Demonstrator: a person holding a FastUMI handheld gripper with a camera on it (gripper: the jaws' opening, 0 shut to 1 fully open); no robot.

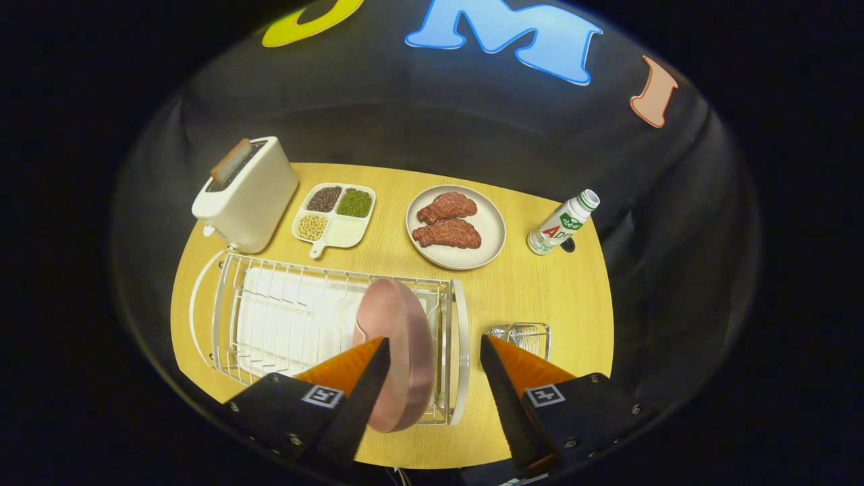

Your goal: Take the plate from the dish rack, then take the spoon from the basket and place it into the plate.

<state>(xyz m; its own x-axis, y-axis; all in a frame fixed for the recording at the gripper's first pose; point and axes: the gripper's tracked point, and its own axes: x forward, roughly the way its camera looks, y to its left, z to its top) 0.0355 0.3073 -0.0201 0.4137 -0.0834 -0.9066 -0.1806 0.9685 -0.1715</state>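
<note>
Currently gripper (432,351) gapes beside upright plate (398,351).

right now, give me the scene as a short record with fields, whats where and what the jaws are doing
gripper: jaws open, holding nothing
plate: pink, on edge at the end of the dish rack nearer the basket, between the jaws, closer to the left one
basket: small wire one on the table, just beyond the right jaw; spoon cannot be made out
beyond the rack: toaster, divided dish of beans, grey plate with meat, bottle
task stage: plate not yet taken
</note>
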